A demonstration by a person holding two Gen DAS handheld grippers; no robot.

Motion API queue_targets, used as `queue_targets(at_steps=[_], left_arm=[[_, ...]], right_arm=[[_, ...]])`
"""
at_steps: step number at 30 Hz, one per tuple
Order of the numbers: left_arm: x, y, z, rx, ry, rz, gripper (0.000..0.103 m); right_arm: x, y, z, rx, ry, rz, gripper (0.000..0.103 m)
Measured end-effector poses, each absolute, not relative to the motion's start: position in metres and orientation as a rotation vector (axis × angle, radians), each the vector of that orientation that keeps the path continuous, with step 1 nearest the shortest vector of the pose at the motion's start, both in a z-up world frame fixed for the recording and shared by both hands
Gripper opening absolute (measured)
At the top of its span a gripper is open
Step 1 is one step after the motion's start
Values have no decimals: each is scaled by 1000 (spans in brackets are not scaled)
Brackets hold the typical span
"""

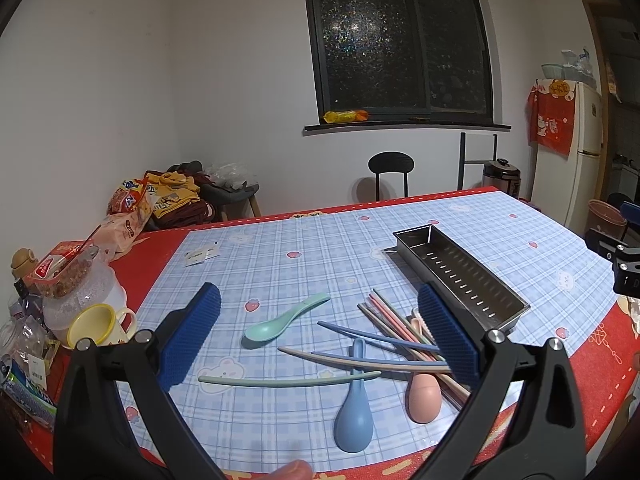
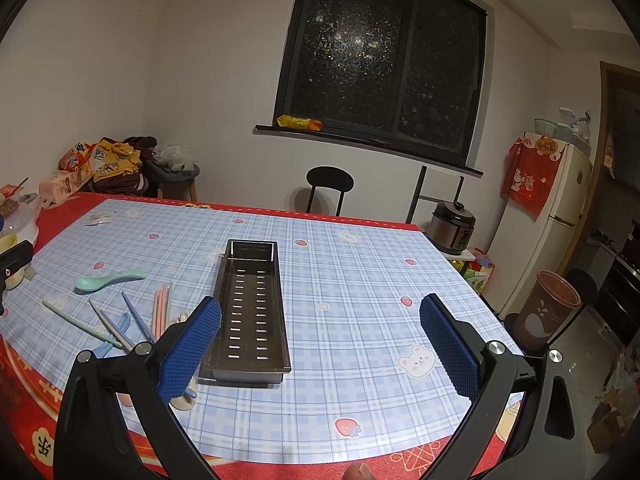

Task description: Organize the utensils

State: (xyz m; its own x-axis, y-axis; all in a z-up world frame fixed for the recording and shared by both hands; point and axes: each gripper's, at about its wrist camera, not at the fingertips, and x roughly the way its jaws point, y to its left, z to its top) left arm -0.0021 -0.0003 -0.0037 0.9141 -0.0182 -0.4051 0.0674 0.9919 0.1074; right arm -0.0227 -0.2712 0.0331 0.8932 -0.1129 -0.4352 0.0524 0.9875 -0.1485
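Observation:
A long perforated metal tray (image 1: 464, 276) lies empty on the checked tablecloth; it also shows in the right wrist view (image 2: 250, 312). Left of it lie a green spoon (image 1: 280, 320), a blue spoon (image 1: 354, 408), a pink spoon (image 1: 424, 396) and a loose pile of pastel chopsticks (image 1: 384, 332). The green spoon (image 2: 104, 280) and chopsticks (image 2: 132, 320) show in the right wrist view too. My left gripper (image 1: 320, 336) is open and empty above the utensils. My right gripper (image 2: 320, 340) is open and empty above the cloth, just right of the tray.
A yellow mug (image 1: 100, 326), jars and snack packets (image 1: 64, 276) crowd the table's left edge. A black chair (image 2: 329, 188) and a rice cooker (image 2: 452, 226) stand beyond the far edge. A brown bin (image 2: 546, 308) and a fridge (image 2: 556, 208) stand to the right.

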Motion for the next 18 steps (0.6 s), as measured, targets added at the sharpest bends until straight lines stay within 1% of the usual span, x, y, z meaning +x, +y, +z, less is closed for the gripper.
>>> queue_targets(at_steps=[18], left_arm=[[-3,-3,2,128,418,-52,98]], right_arm=[[-24,-272,34,-134,459,-80,98]])
